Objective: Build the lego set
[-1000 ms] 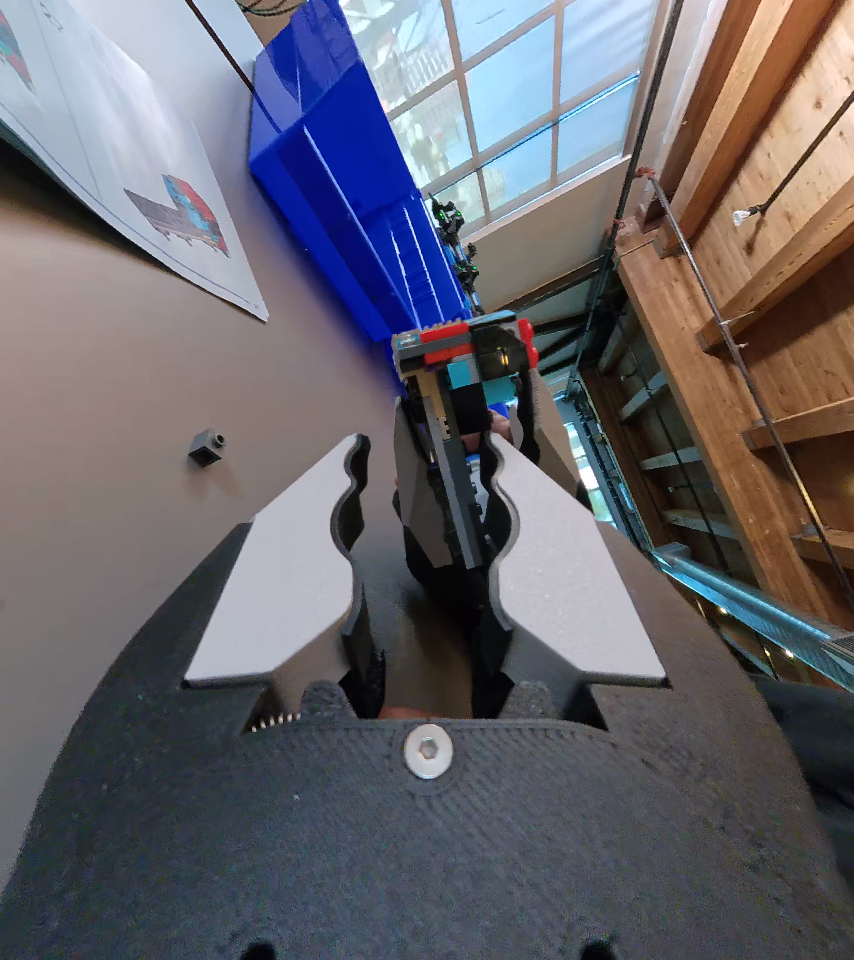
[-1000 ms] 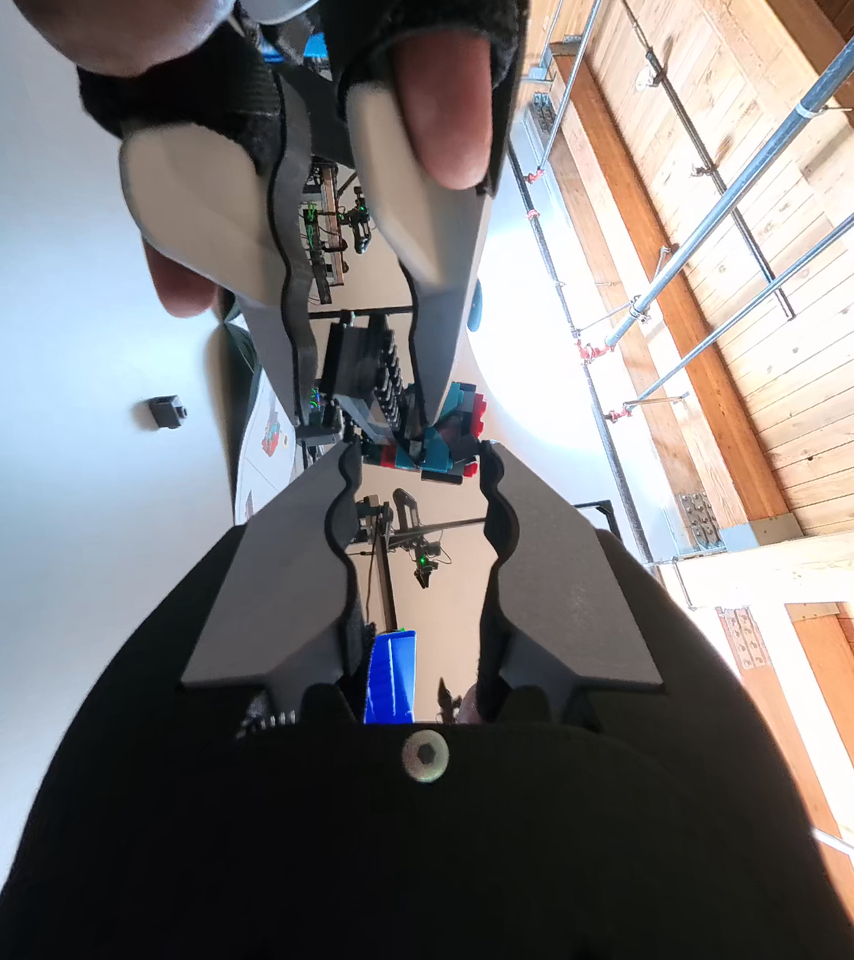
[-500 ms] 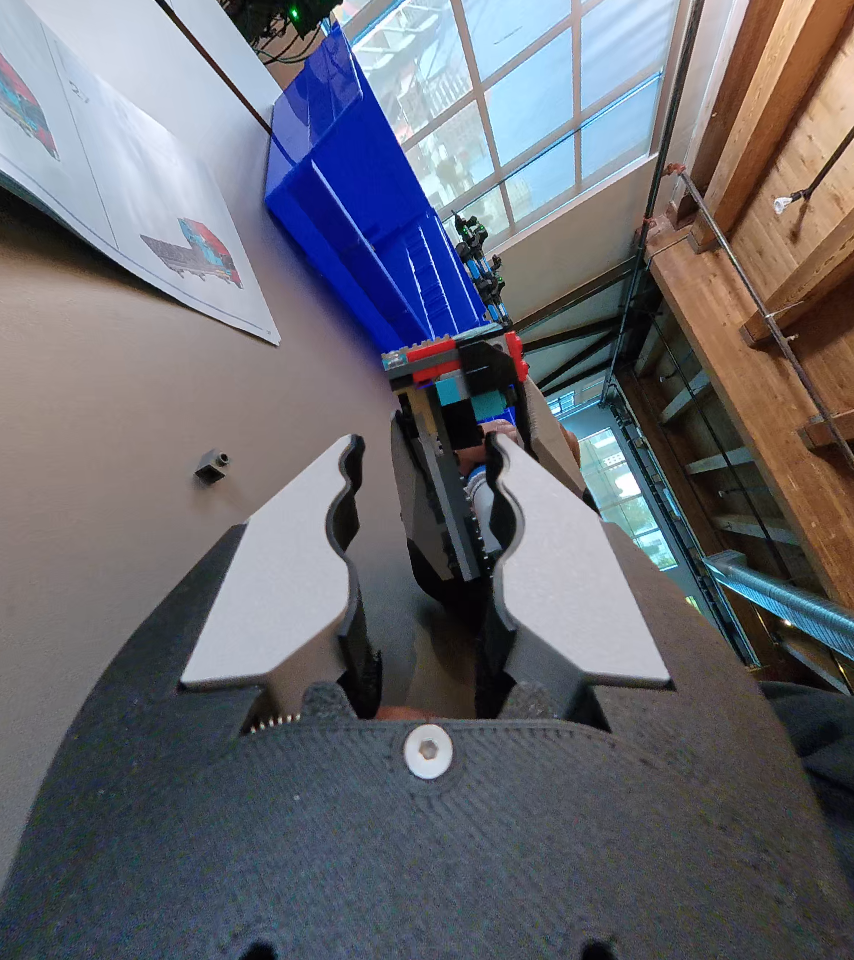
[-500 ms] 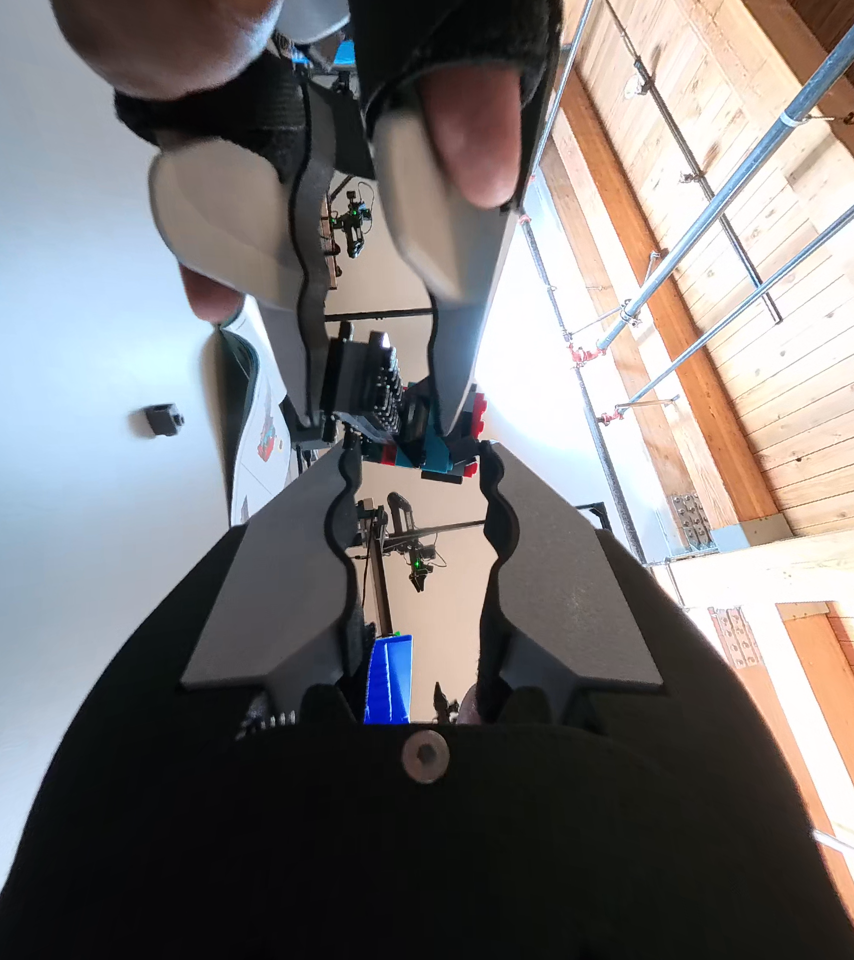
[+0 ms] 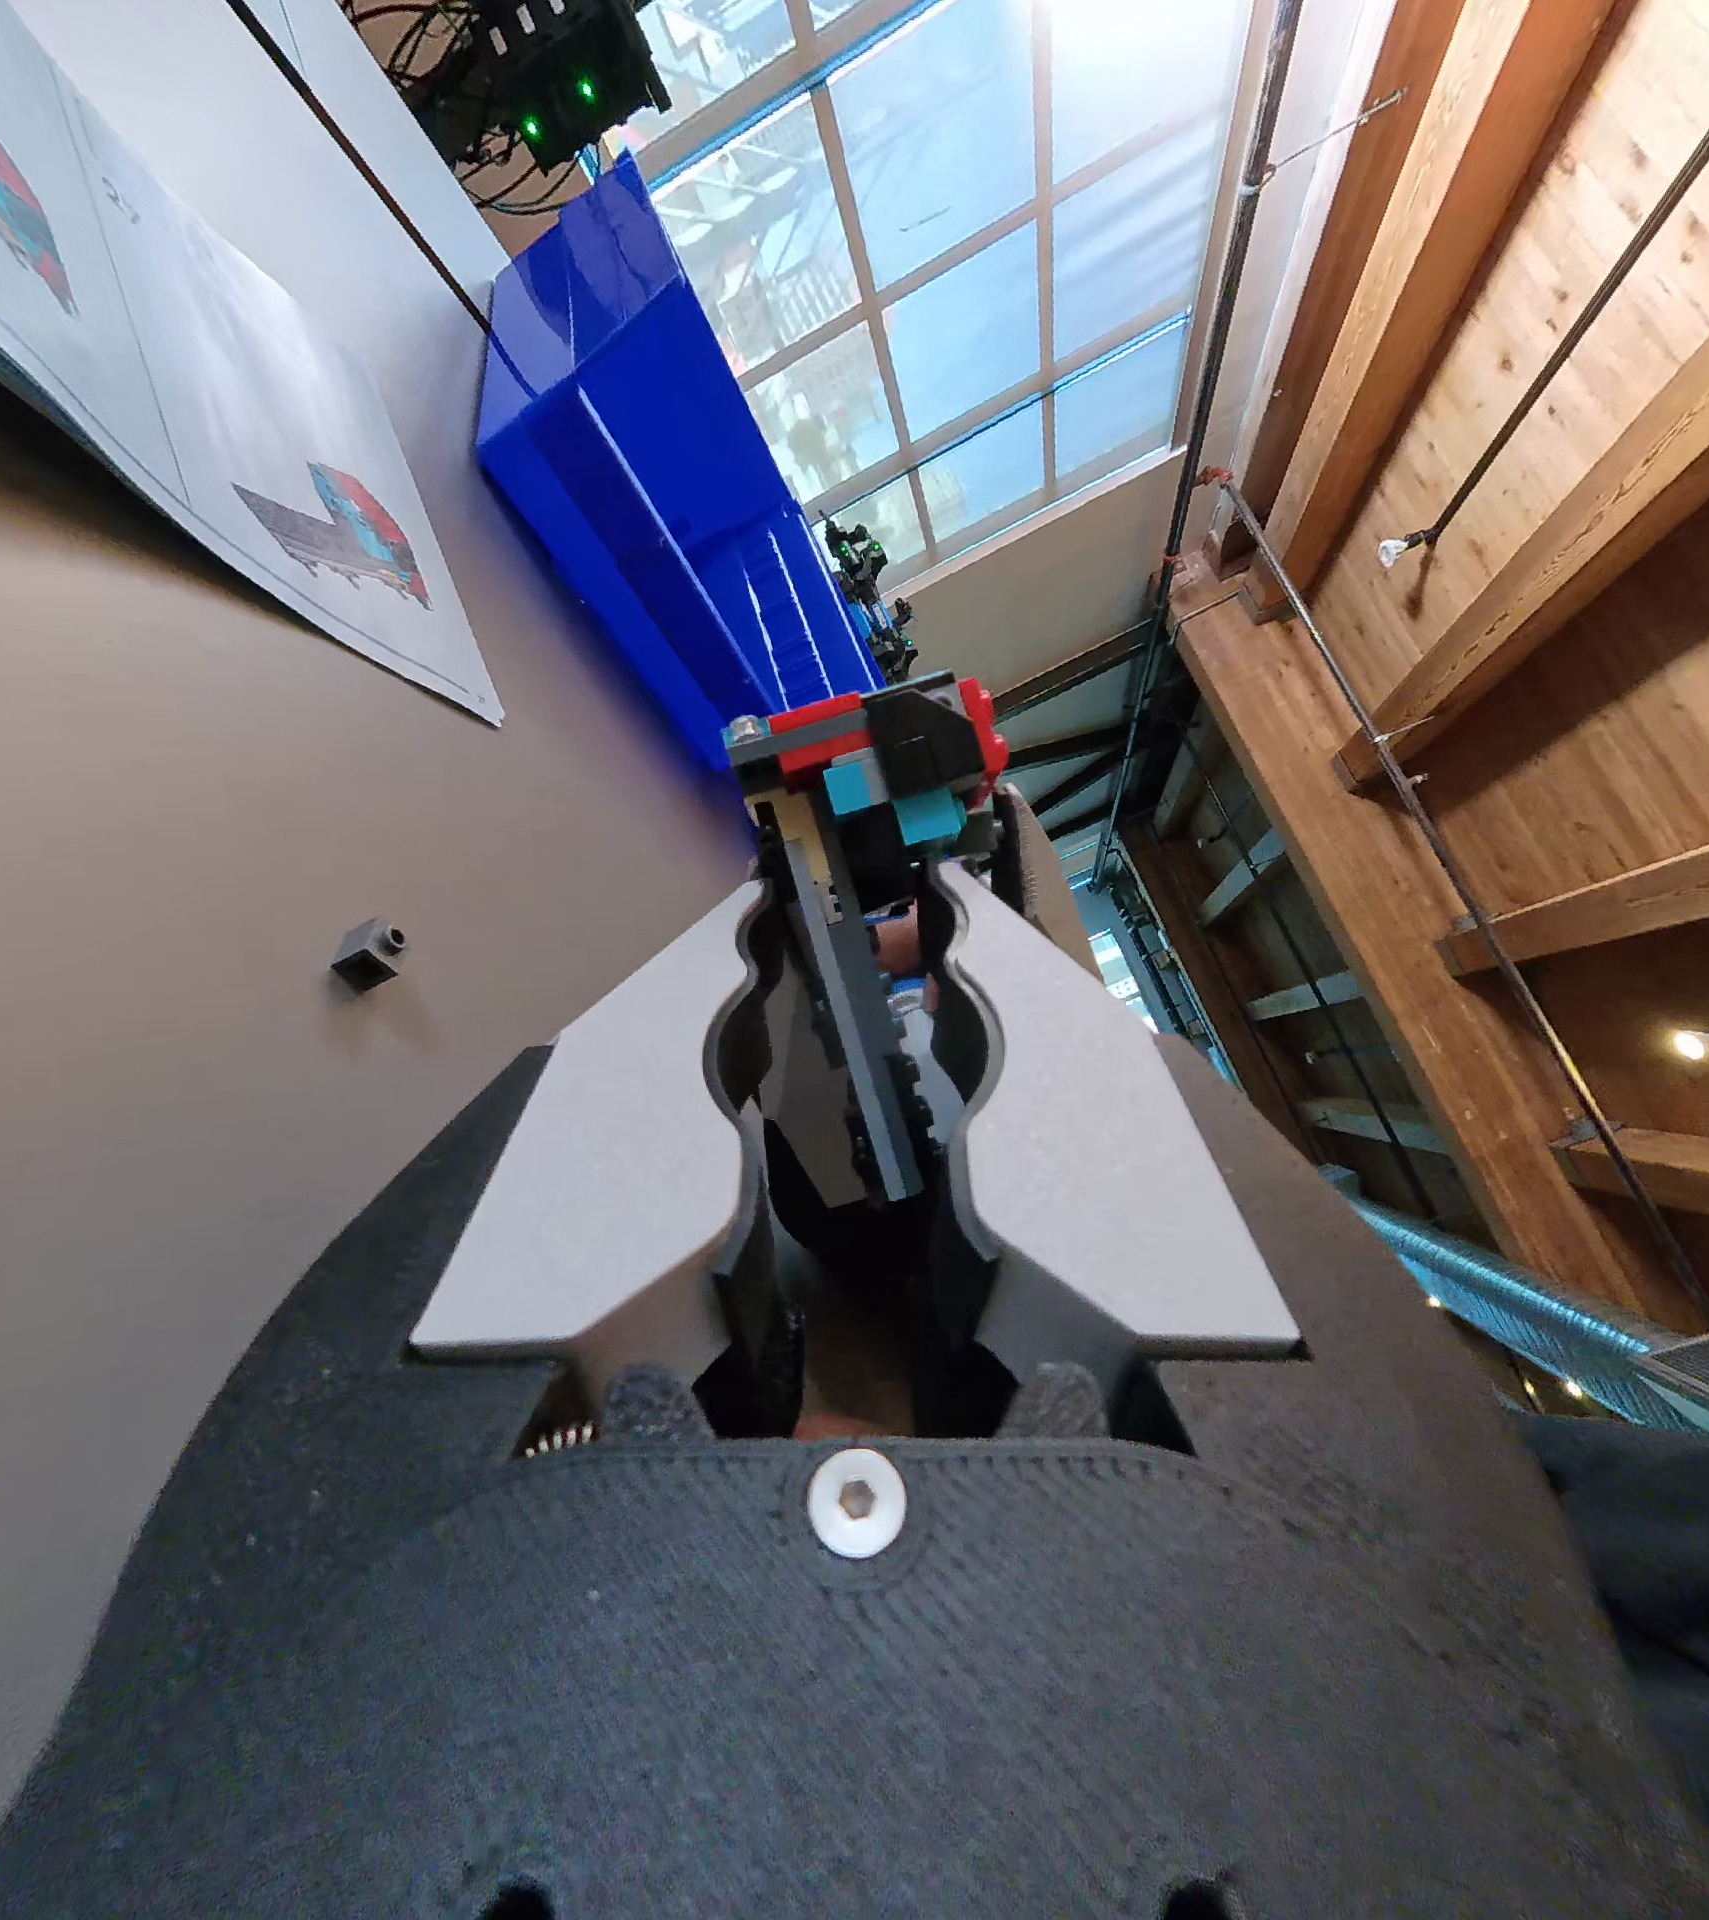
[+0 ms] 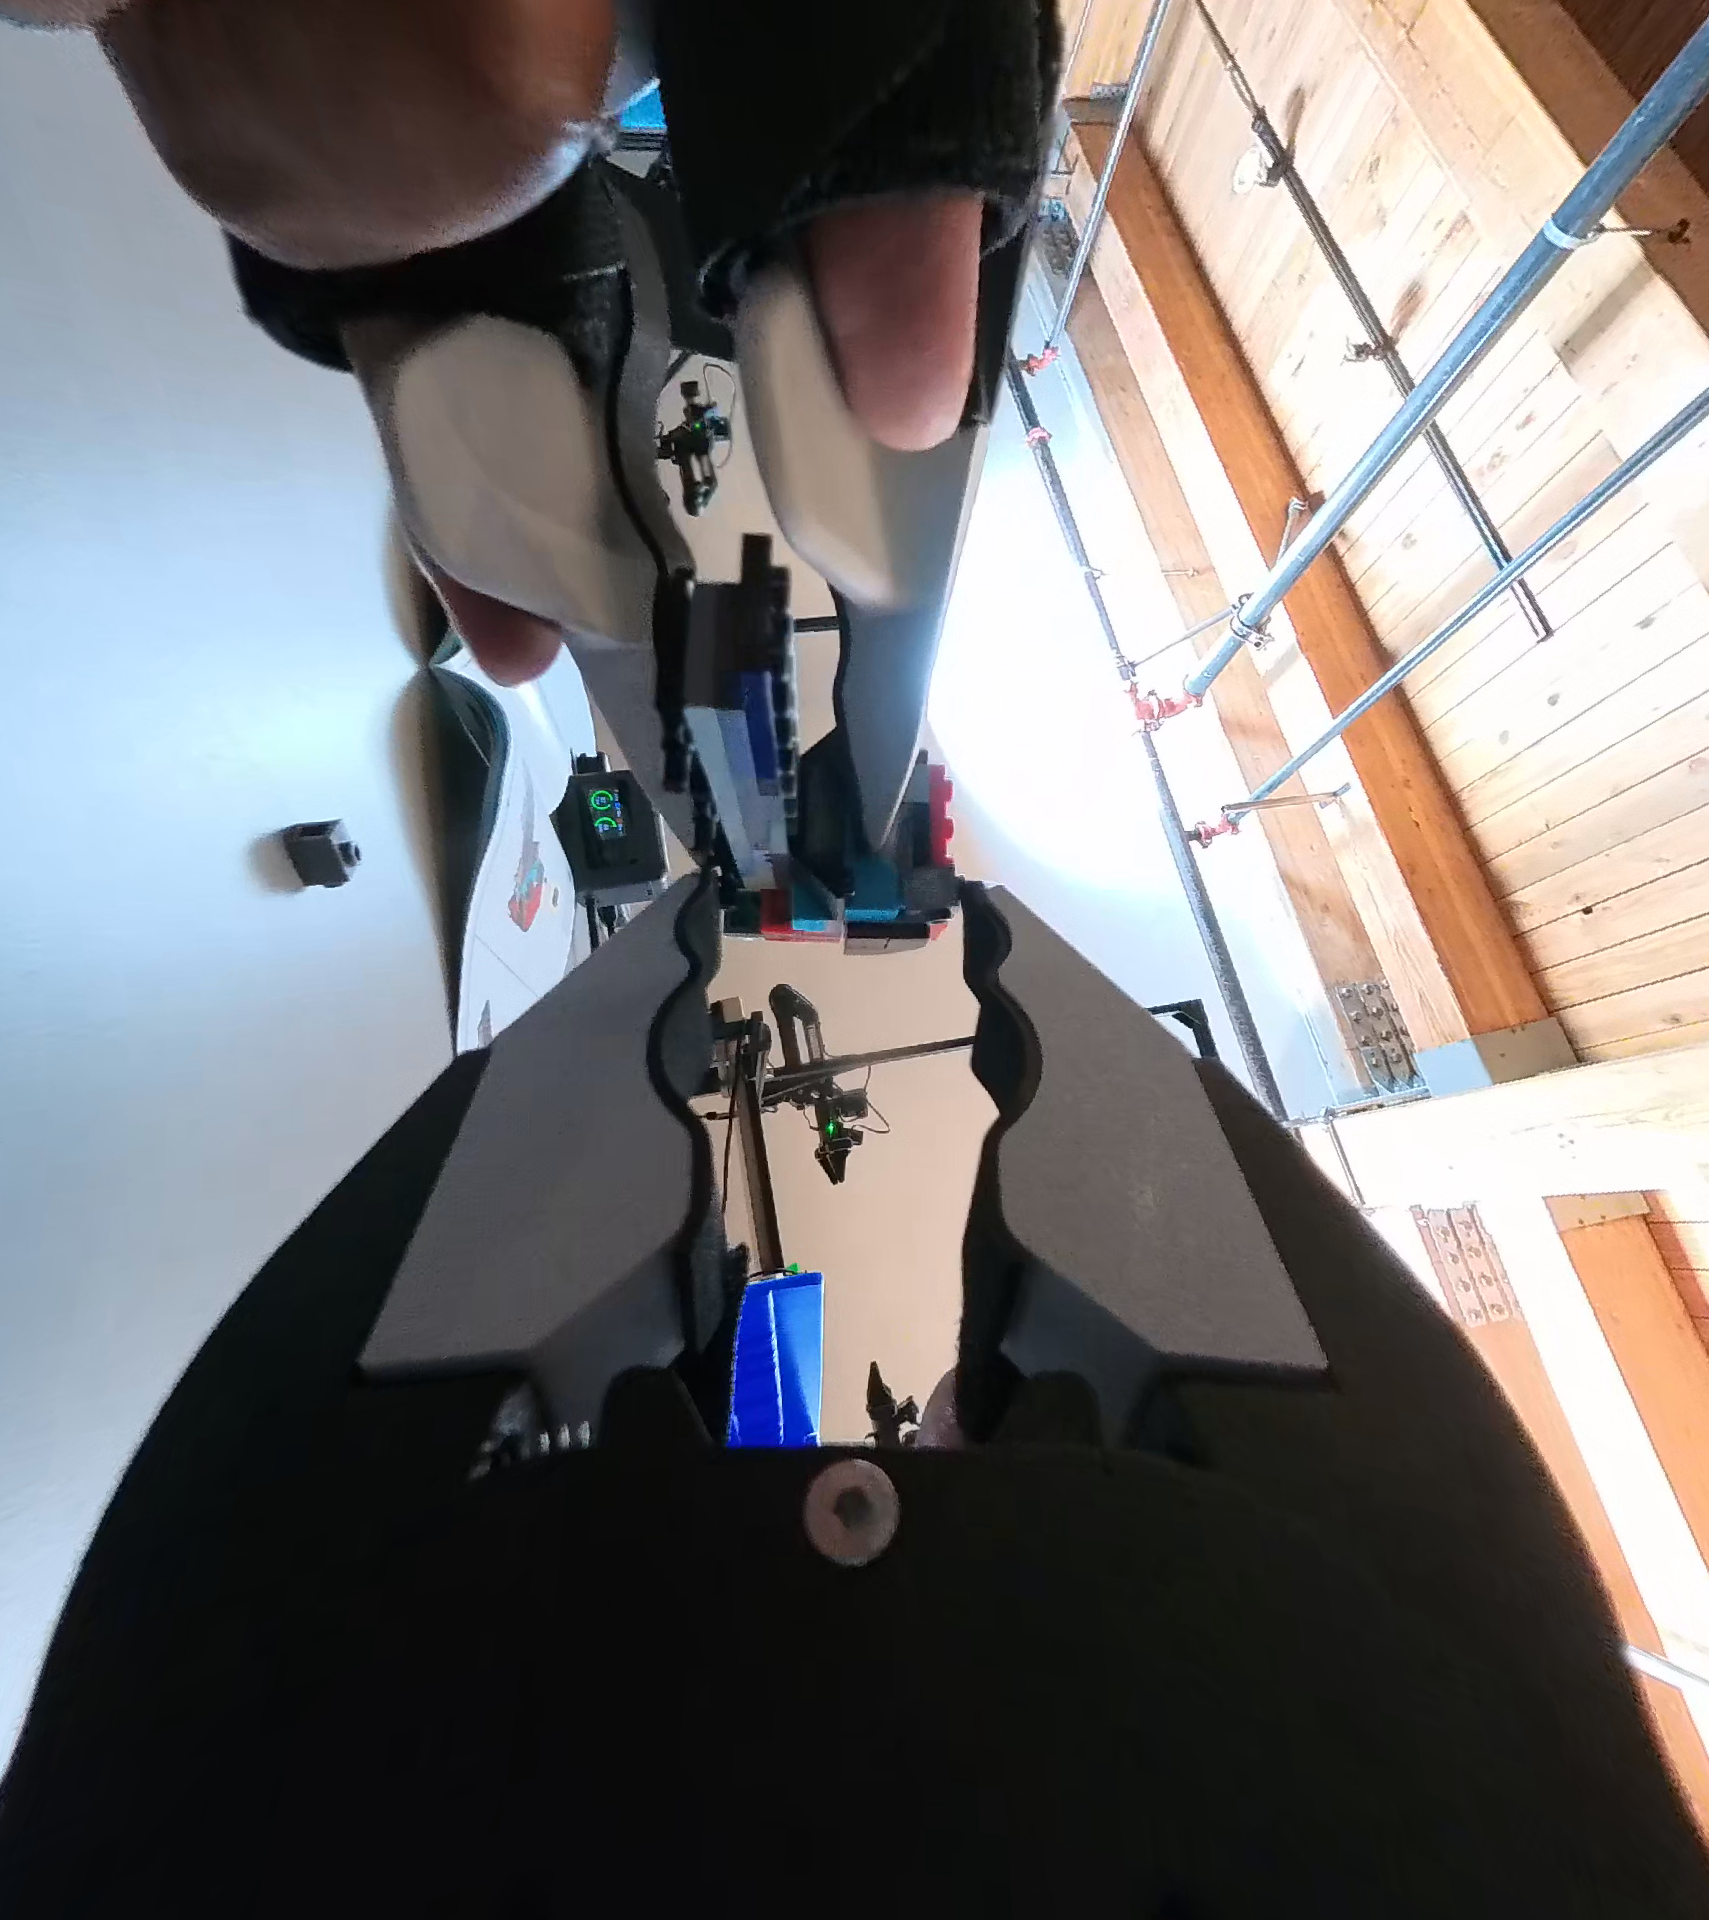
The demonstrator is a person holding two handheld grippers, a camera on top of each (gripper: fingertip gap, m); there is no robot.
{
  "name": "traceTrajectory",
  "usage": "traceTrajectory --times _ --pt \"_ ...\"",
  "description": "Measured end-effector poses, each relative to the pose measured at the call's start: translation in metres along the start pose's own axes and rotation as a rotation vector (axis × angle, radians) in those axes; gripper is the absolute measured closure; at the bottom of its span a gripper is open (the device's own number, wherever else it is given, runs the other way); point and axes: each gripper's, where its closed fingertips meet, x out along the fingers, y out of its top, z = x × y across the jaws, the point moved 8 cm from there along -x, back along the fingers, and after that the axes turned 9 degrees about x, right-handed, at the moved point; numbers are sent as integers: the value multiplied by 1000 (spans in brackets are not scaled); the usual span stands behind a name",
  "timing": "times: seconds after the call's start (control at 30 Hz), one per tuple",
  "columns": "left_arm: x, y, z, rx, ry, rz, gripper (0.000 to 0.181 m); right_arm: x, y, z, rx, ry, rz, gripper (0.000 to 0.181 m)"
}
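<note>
The lego build (image 5: 871,758) is a long dark grey plate with red, teal and black bricks at its far end, held up off the table. My left gripper (image 5: 850,878) is shut on it: one fingertip (image 5: 748,904) presses the plate's edge, the other the black brick. In the right wrist view the brick end of the build (image 6: 839,904) sits clamped across its width between the tips of my right gripper (image 6: 839,920). The left gripper (image 6: 767,790) comes in from above there. A right finger (image 5: 1029,847) shows behind the build.
A small dark grey brick (image 5: 367,951) lies alone on the table (image 5: 102,1039); it also shows in the right wrist view (image 6: 315,854). An instruction sheet (image 5: 206,416) and a blue bin (image 5: 621,436) lie farther off. A gloved hand (image 6: 829,156) holds the left gripper. The tips of both grippers are at nearly the same place.
My left gripper's fingers, wide open around the plate before, have closed onto the build. The right gripper has kept its hold on the brick end throughout. The pair has tilted a little.
</note>
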Motion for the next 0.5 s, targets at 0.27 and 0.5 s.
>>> traceTrajectory --times 0.27,0.5 --pt "0 0 0 -19 -18 12 156 0 -1 1 25 -2 -2 135" --pt "0 0 2 52 7 -15 156 1 -1 2 37 5 -8 135"
